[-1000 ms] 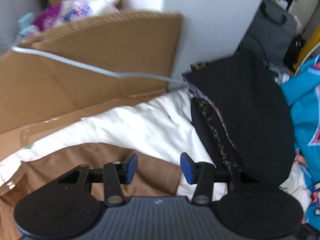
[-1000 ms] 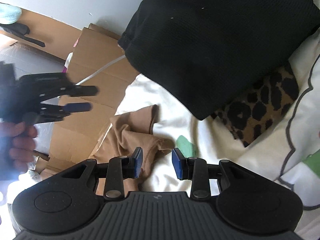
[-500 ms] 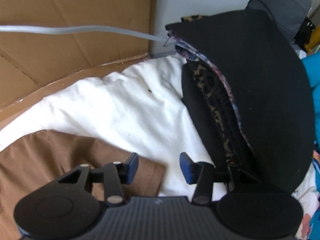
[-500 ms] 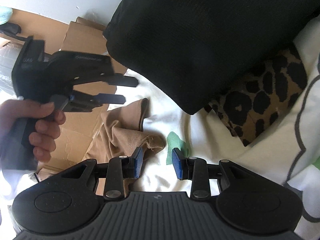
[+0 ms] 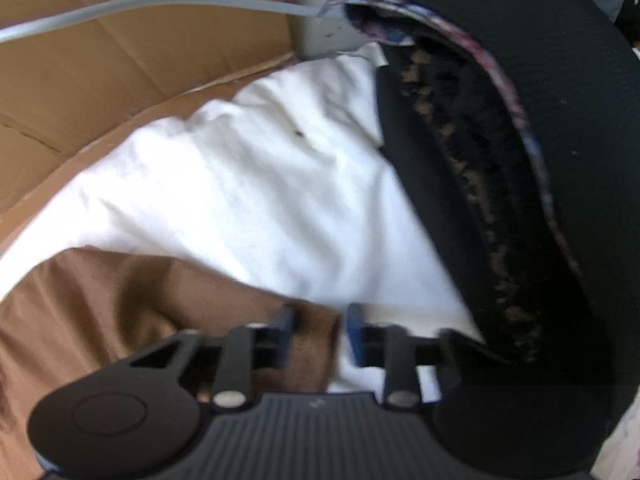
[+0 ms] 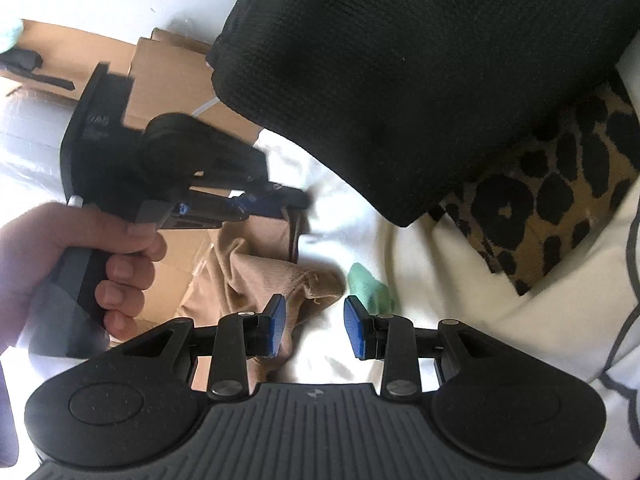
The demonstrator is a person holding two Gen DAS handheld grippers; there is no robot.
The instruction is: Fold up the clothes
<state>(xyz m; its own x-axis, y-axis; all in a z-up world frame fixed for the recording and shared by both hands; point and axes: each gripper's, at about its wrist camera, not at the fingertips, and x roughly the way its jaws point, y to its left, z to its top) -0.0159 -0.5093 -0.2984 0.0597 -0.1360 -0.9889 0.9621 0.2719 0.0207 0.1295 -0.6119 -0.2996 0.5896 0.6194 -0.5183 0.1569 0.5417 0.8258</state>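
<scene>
A tan-brown garment [image 5: 120, 300] lies crumpled on a white sheet [image 5: 260, 180]. My left gripper [image 5: 320, 336] hovers low over its right corner, open with a narrow gap, and the corner's edge lies under that gap. In the right wrist view a hand [image 6: 80, 248] holds that left gripper [image 6: 288, 200] over the far end of the same garment [image 6: 260, 280]. My right gripper [image 6: 316, 330] stands open at the garment's near corner, its left pad [image 6: 276, 330] over the cloth.
A folded black garment [image 6: 420, 80] tops a stack with leopard-print fabric [image 6: 540, 200] to the right. A green patch [image 6: 368, 288] shows on the sheet. Cardboard [image 5: 120, 80] and a grey cable [image 5: 160, 4] lie behind.
The left gripper has come down and forward onto the brown garment's corner, and its fingers have narrowed. The right gripper has edged closer to the near corner, gap unchanged.
</scene>
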